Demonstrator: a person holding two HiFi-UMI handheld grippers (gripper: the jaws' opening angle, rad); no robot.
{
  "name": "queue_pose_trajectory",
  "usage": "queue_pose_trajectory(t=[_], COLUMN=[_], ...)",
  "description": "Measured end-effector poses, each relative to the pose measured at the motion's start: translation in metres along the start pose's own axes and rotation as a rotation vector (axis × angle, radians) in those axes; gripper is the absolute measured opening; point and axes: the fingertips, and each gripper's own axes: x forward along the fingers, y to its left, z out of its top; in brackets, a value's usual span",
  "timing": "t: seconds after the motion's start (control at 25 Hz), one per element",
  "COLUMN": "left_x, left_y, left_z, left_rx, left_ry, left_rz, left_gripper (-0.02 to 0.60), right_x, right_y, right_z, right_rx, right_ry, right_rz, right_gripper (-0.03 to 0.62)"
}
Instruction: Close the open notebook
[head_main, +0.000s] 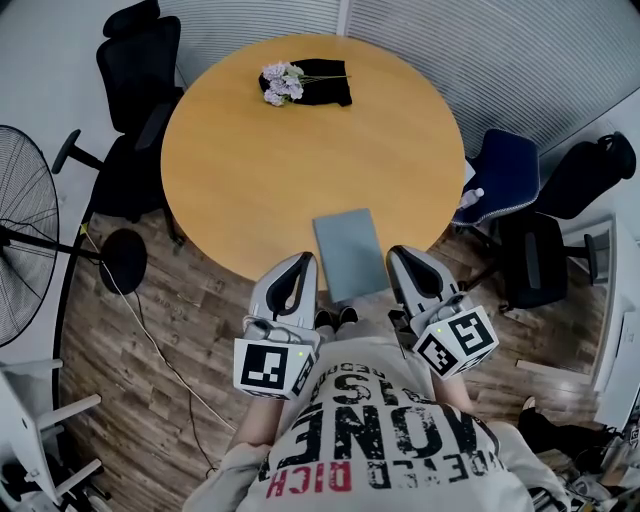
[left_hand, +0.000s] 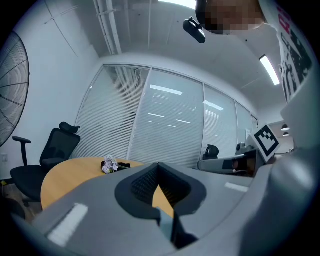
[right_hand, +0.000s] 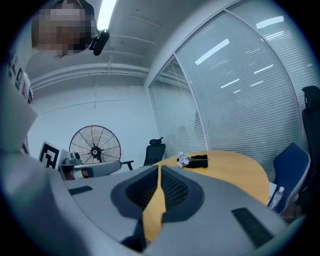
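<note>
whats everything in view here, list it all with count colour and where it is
table: 1, light wood, round, centre
notebook: 1, grey-blue, flat at the table's near edge, between the grippers
flowers: 1 bunch, pale purple, far side of the table
cloth: 1, black, under the flowers
black chairs: several, left and right of the table
blue chair: 1, right of the table
fan: 1, black, on the floor at far left
left gripper: 1, grey, jaws shut, empty, left of the notebook
right gripper: 1, grey, jaws shut, empty, right of the notebook
shirt: 1, grey with print, on the person, bottom
</note>
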Motion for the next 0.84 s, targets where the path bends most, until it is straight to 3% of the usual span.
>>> queue_pose_trajectory(t=[0.84], left_x=[0.005], left_y=[-0.008], left_z=[-0.013], left_rx=[-0.021], left_ry=[0.030], left_rz=[-0.043], left_gripper=[0.011], right_x=[-0.005], right_y=[0.001], right_z=[-0.006], right_rx=[-0.008], right_ry=[0.014], right_rz=[-0.011], right_gripper=[0.026])
